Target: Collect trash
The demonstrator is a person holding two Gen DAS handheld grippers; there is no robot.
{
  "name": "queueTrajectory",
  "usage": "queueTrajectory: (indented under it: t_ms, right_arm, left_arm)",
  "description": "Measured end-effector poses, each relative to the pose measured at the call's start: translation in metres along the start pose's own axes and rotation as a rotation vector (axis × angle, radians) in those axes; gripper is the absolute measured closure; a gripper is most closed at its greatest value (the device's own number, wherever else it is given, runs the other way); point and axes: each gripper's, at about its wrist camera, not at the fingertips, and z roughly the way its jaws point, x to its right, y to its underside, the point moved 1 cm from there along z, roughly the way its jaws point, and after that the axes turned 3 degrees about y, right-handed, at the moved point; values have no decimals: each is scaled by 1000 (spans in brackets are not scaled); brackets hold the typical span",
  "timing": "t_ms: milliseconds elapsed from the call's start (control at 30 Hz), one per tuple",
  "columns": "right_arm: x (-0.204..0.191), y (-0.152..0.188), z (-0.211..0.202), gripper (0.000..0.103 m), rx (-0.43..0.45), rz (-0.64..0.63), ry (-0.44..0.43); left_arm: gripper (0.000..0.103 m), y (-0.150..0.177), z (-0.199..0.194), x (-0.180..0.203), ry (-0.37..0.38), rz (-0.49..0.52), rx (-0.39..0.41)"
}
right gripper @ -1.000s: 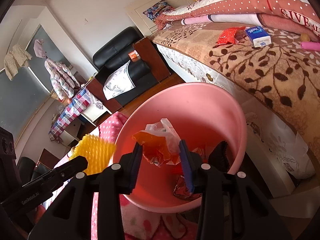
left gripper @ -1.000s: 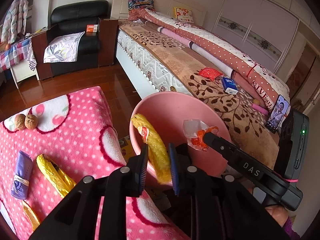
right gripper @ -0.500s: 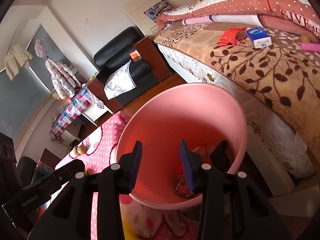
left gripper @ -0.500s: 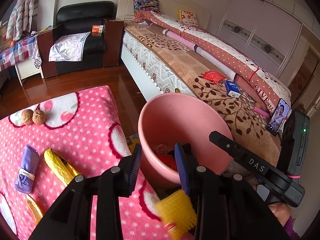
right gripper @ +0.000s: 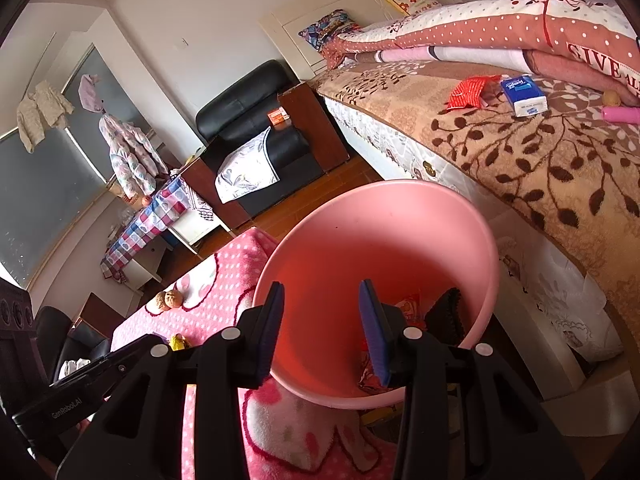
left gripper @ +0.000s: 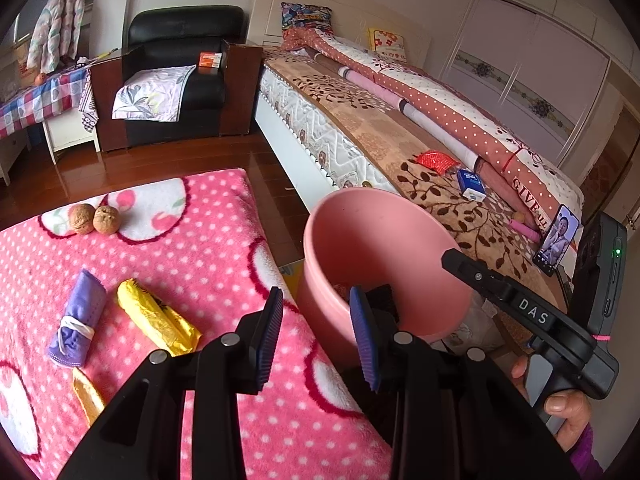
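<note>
A pink bin (left gripper: pixel 384 240) stands beside a pink polka-dot blanket (left gripper: pixel 192 248); it also shows in the right wrist view (right gripper: pixel 384 240), with red wrappers (right gripper: pixel 408 306) at its bottom. My left gripper (left gripper: pixel 316 336) is open and empty, over the blanket's edge by the bin's near wall. My right gripper (right gripper: pixel 322 328) is open and empty over the bin's mouth. On the blanket lie a gold wrapper (left gripper: pixel 156 318), a purple roll (left gripper: pixel 78 320), a second gold wrapper (left gripper: pixel 86 396) and two walnuts (left gripper: pixel 96 220).
A bed (left gripper: pixel 360 120) runs along the right with a red packet (left gripper: pixel 434 160), a blue tissue pack (left gripper: pixel 472 184) and a phone (left gripper: pixel 558 238) on it. A black armchair (left gripper: pixel 180 76) and a checked table (left gripper: pixel 36 100) stand at the back on wooden floor.
The left gripper let go of the yellow foam net and the right let go of the orange-and-clear wrapper; both jaws opened. The net fell out of sight. The left gripper drew back toward the blanket.
</note>
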Motion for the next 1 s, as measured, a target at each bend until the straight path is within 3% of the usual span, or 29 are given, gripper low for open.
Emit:
queueTrajectory:
  t_ms: [500, 767, 1000]
  right_arm:
    - [-13, 6, -10, 64, 12, -38, -27]
    - [-3, 0, -15, 64, 17, -71, -48]
    - [29, -13, -18, 64, 9, -92, -43]
  left_arm:
    - [69, 8, -31, -24, -37, -37, 43]
    - [64, 19, -43, -60, -123, -87, 40]
    - [64, 26, -40, -99, -258, -166, -14]
